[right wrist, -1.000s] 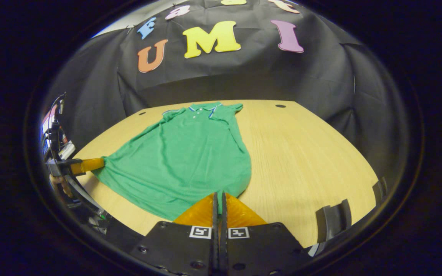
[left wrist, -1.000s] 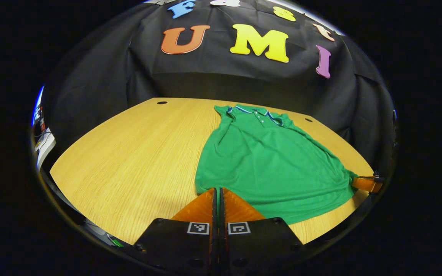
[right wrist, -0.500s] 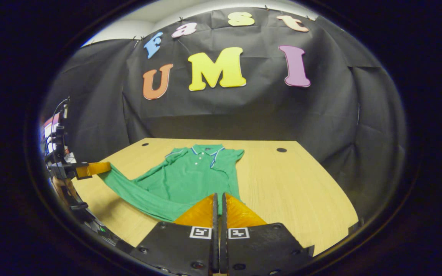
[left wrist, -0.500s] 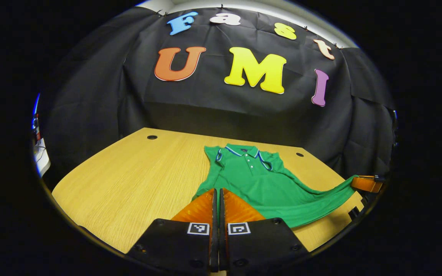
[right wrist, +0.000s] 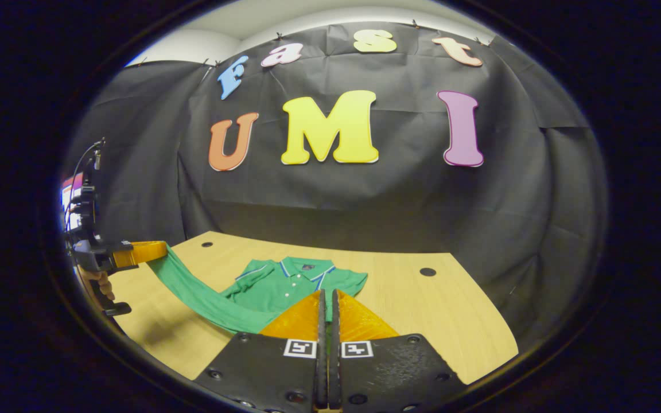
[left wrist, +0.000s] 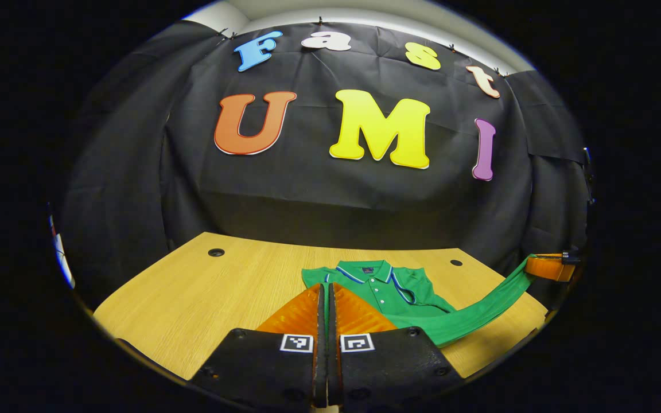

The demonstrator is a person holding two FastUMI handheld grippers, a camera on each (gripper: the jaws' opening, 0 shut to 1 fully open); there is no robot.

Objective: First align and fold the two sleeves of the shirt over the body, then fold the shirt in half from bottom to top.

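Wooden table (left wrist: pixel 204 304) across the lower half of both frames, two dark round holes near its far edge. Green polo shirt (left wrist: pixel 405 289) at lower centre, collar end flat on the table, collar toward the far edge; hem lifted off the table as a taut band (right wrist: pixel 193 292) strung between the two grippers. Left gripper (left wrist: pixel 326 298) at bottom centre of the left gripper view, fingers pressed together on the hem; also at the left edge of the right gripper view. Right gripper (right wrist: pixel 326 304) at bottom centre of the right gripper view, fingers likewise pinching the hem. A hand (right wrist: pixel 100 282) holds the left gripper from below.
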